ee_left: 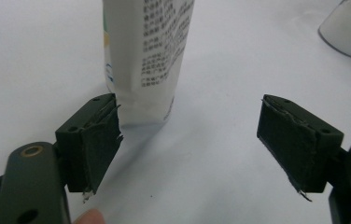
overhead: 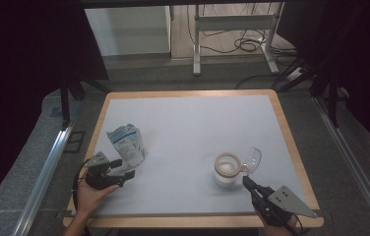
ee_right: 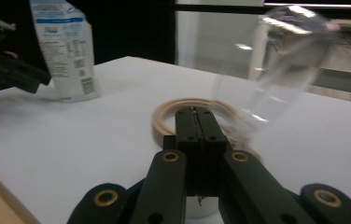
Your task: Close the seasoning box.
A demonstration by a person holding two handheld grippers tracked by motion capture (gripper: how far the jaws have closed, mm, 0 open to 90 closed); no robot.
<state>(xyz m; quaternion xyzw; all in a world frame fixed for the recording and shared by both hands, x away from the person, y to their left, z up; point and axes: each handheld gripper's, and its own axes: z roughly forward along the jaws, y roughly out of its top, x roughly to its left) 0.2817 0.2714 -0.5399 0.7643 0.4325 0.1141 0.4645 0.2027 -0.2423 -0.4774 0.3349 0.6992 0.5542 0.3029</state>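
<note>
Right gripper (ee_right: 197, 122) shut by the jar, left gripper (ee_left: 190, 140) open at the pouch

The right gripper's jaws were pressed together at the wooden rim of the jar (overhead: 226, 169), whose clear lid (overhead: 253, 160) stood tilted at its far side; whether anything thin was pinched could not be told, and a tug might have tipped the jar. The left gripper gaped just short of the white pouch (overhead: 128, 144) standing near the bench's (overhead: 193, 118) left edge; a glancing jaw could have toppled it. Nothing lay between pouch and jar
</note>
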